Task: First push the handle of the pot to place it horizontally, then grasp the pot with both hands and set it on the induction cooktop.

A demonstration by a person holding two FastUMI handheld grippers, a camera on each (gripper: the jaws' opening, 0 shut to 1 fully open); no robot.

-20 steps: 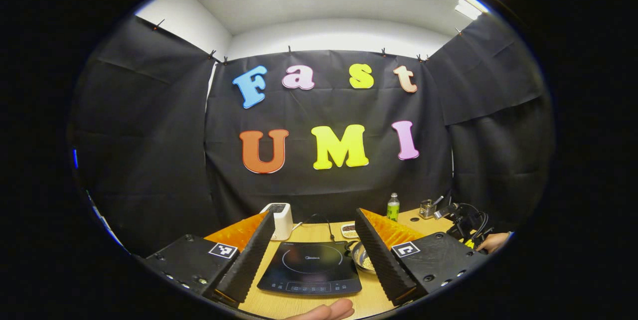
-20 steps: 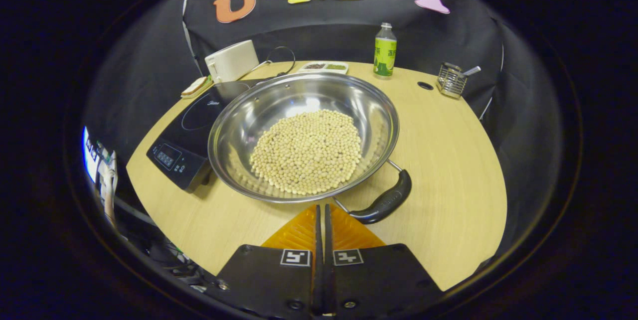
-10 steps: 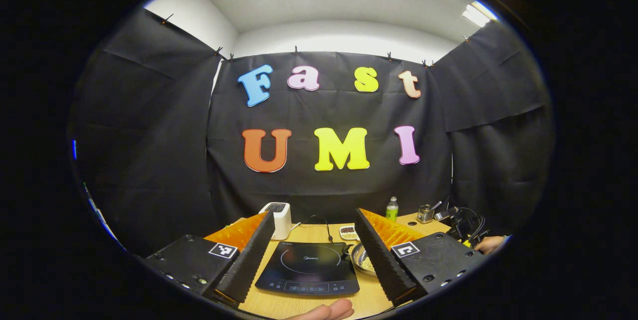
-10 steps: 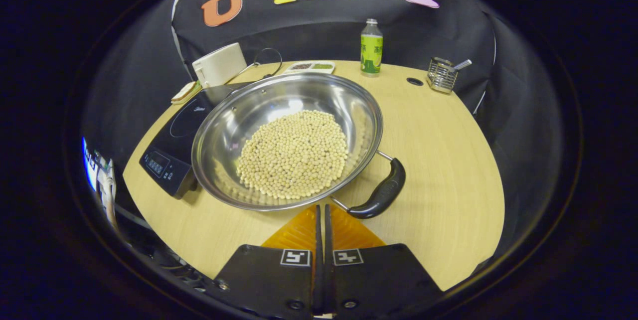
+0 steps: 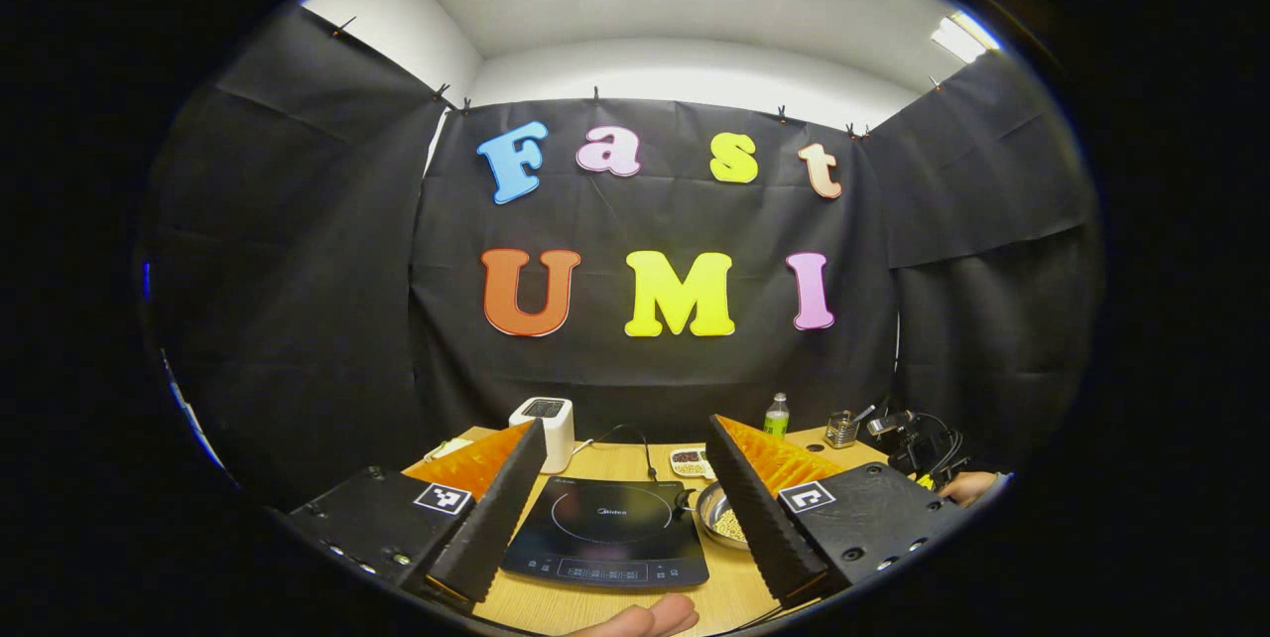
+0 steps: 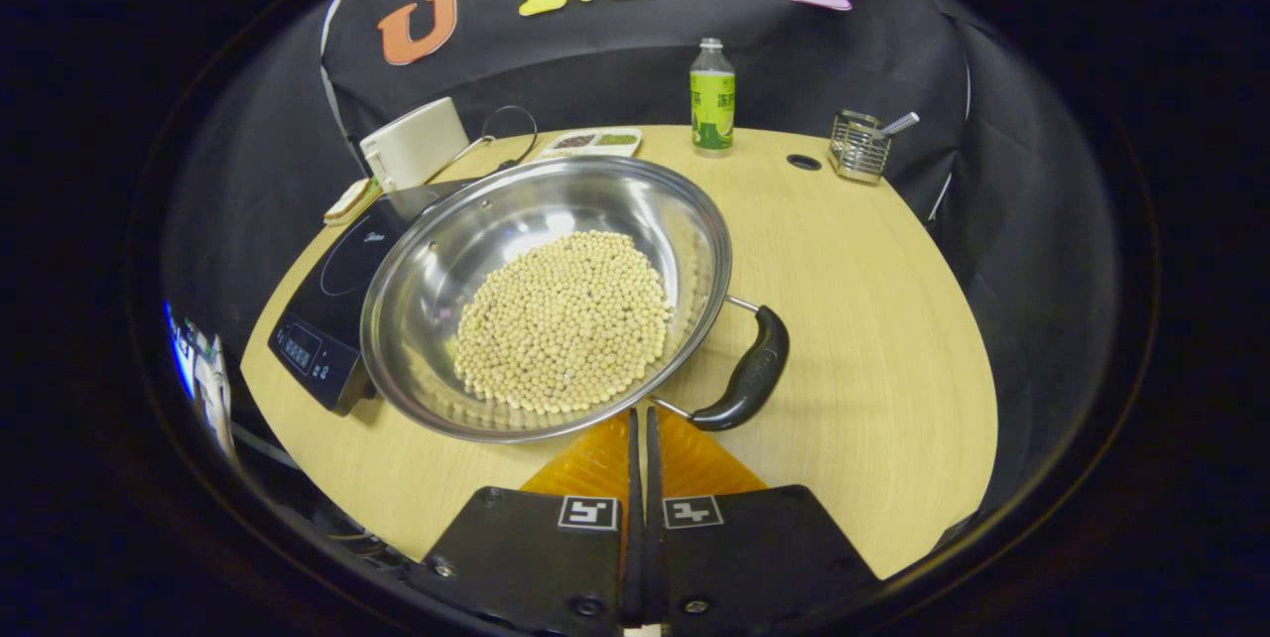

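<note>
**Pot handle: our push is in hand**

Pot (image 6: 546,300), full of beans (image 6: 566,319), sits on the table (image 6: 873,319) just beside the cooktop (image 6: 327,310). Our right gripper (image 6: 640,429), fingers pressed together, sits at the rim near the handle (image 6: 749,374). Our left gripper (image 5: 625,498) hangs spread wide and empty before the cooktop. We judge the handle not yet level; next, nudge it sideways.

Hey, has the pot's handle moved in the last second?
Yes. In the right gripper view, the pot handle has swung away from the shut right tongs, turning toward the wire holder at the table's far side.
</note>
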